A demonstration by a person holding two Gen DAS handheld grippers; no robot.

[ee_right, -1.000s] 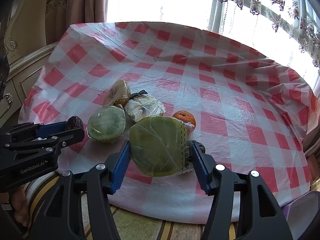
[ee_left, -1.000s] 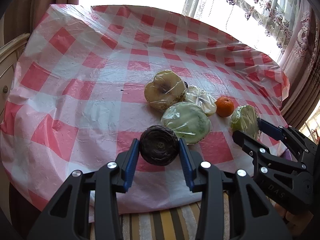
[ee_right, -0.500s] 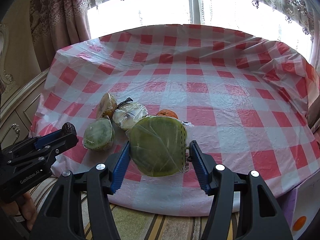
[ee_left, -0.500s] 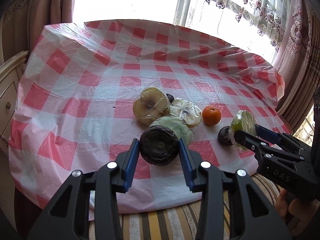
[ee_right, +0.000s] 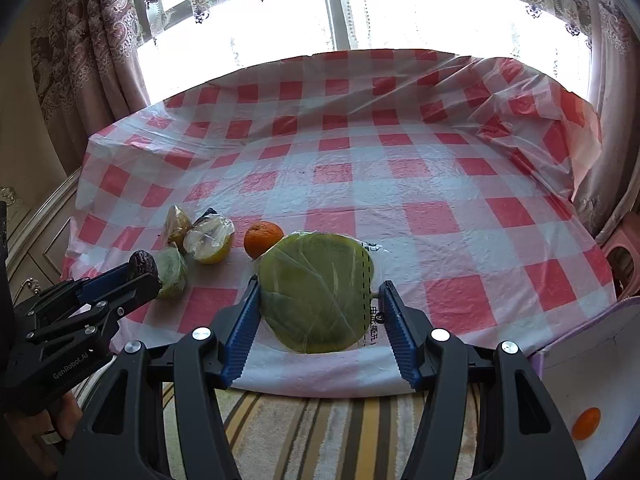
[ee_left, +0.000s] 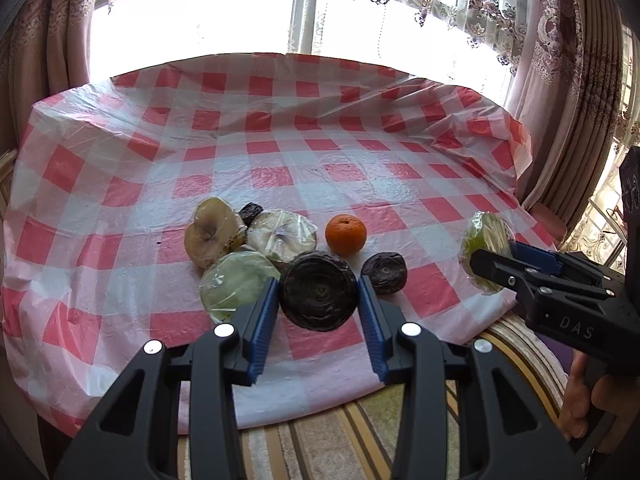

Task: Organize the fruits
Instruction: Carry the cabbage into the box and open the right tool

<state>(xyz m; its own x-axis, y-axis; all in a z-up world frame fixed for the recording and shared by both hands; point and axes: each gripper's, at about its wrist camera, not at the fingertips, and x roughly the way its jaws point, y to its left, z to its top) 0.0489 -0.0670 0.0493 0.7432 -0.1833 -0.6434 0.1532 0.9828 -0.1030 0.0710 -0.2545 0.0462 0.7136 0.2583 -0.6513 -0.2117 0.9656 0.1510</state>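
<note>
Low at right, orange fruit [ee_right: 586, 423] in white bin [ee_right: 592, 364]; tools each pinching fruit.

a checked-cloth table [ee_left: 280, 152] carries wrapped fruit halves [ee_left: 236, 280], an orange [ee_left: 345, 234] and a dark fruit [ee_left: 385, 272].

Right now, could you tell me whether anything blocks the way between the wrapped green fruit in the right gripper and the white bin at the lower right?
Nothing visible does. The right gripper holds the wrapped green fruit above the table's near edge; only striped carpet lies between there and the white bin.
</note>
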